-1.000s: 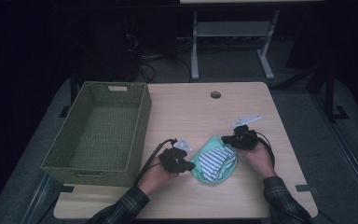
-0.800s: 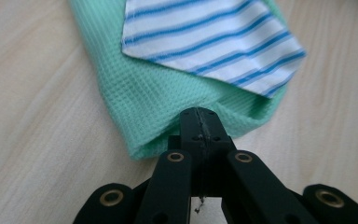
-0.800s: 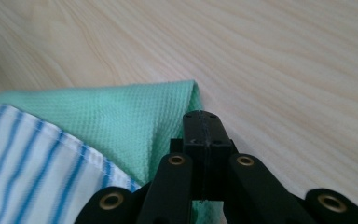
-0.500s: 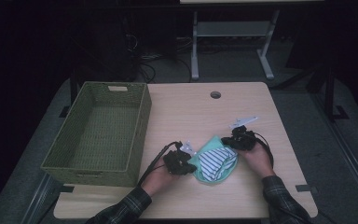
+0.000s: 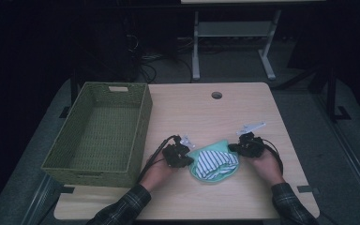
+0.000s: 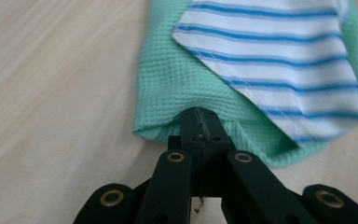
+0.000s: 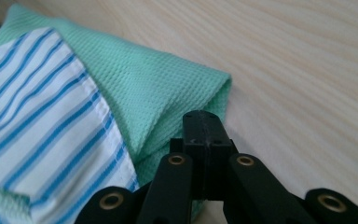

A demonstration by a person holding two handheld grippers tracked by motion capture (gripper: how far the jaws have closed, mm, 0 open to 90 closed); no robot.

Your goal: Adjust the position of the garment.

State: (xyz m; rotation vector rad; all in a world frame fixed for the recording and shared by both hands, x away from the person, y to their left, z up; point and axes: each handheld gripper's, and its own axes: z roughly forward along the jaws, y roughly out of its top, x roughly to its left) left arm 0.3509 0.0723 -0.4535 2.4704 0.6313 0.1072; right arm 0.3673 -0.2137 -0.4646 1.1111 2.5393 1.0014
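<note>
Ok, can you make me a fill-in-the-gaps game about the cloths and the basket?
1. The white cloth with blue stripes lies on top of the ____ waffle-weave cloth.
2. The green woven basket has ____ inside it.
3. The left claw is ____ on the edge of the waffle-weave cloth.
4. The basket stands on the pale ____ table.

Missing words: green; nothing; shut; wooden
</note>
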